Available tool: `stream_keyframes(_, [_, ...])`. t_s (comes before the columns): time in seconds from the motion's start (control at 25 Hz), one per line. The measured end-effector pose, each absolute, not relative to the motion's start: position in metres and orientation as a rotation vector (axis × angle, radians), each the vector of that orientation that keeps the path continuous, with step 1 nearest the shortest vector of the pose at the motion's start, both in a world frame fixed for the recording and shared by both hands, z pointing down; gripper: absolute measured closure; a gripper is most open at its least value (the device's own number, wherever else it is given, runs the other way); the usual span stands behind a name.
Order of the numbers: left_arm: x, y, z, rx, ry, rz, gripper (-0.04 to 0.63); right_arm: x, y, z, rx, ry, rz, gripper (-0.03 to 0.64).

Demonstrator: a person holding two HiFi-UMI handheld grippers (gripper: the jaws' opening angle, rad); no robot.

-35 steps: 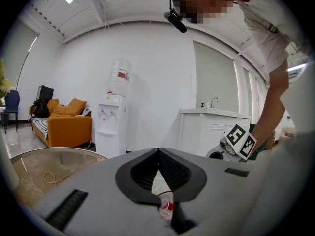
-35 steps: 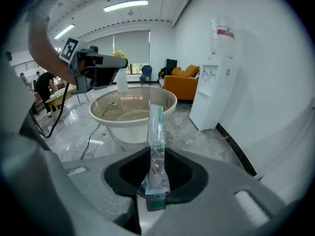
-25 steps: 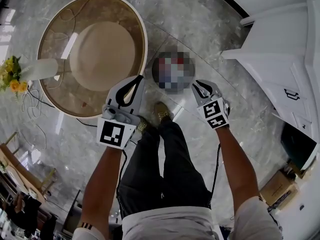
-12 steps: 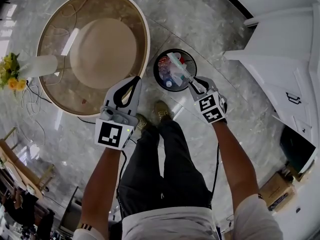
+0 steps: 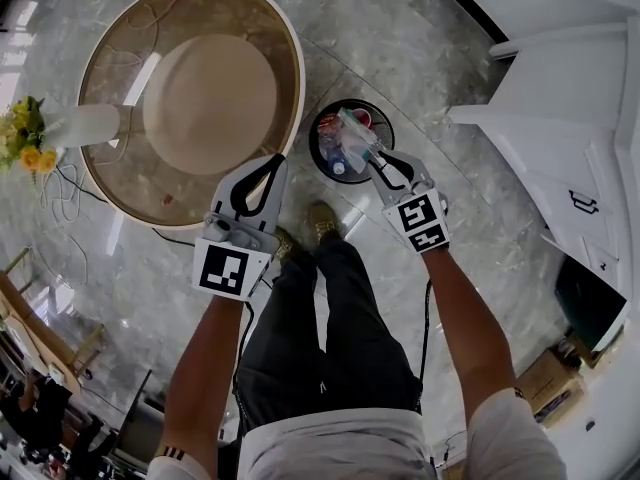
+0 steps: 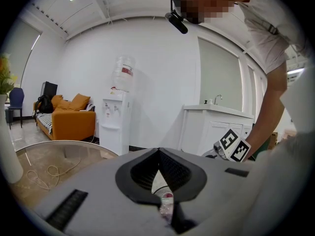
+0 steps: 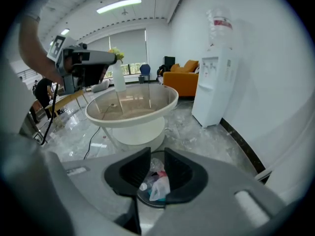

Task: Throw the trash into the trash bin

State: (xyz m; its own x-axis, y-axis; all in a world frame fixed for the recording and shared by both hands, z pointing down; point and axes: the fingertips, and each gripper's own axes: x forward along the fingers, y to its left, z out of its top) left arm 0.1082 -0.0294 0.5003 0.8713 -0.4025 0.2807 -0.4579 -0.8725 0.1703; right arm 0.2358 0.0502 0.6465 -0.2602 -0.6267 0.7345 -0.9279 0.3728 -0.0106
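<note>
- At the far left, a white vase [image 5: 85, 125] of yellow flowers [image 5: 22, 148] stands at the edge of the round glass table [image 5: 291, 63].
- Your left tongs [image 5: 277, 160] hang just off the table's near rim, above the marble floor [image 5: 420, 38]. The left gripper view shows their tips pressed together. A small pale and pink scrap shows low in the loop behind the tips, but you cannot tell whether it sits in the tongs or lies beyond them.
- Your shoes [image 5: 322, 223] stand on the floor between the two tongs, just short of the bin.
- The black round trash bin [image 5: 312, 140] sits on the floor just right of the table and holds crumpled wrappers and plastic.
- The trash [image 5: 352, 131], a piece of clear plastic, lies over the bin's mouth and runs from its middle toward your right tongs.
- Your right tongs [image 5: 378, 161] tilt down over the bin's near right rim. Their jaws are opening: the right gripper view shows them apart, with the plastic and the bin's contents framed between them and neither pad pressing on anything.
- A white cabinet [image 5: 560, 118] fills the right side, well apart from the bin.
</note>
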Motion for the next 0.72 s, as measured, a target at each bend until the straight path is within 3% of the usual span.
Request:
stream_keyframes(0.24, [0.105,-0.035,0.47,2.832,-0.681,0.326,0.595,0.225,0.015,0.578,1.454,-2.089,0.484,0.615])
stream_keyframes(0.72, [0.075,-0.044,0.367,2.898,-0.792,0.188,0.595,0.135,-0.026,0.395,1.441,-2.464,0.234,0.615])
